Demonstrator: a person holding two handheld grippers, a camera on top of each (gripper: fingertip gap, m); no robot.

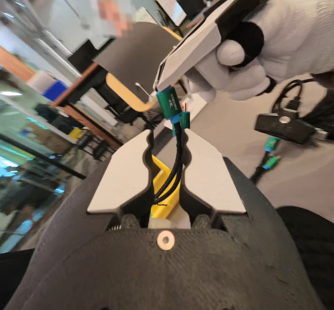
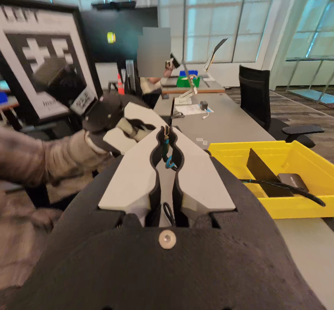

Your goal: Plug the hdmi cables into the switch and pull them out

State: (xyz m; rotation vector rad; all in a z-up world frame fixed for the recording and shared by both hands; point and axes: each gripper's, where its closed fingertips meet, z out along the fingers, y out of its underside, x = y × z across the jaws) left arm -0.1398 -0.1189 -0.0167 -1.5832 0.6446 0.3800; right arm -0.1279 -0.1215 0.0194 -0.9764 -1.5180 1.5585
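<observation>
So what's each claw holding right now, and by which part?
The right claw pinches a green HDMI plug by its body, metal tip poking forward. The left claw has two black cables between its fingers; whether it grips them cannot be told.

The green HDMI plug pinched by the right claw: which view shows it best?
Left wrist view: the green HDMI plug shows side-on at the right claw tips. Right wrist view shows it only edge-on between the fingers.

Green plug (image 1: 169, 104) glossy metallic; cables (image 1: 176, 165) braided black; bin (image 2: 282, 209) smooth yellow plastic; glove (image 1: 282, 48) white knit.
</observation>
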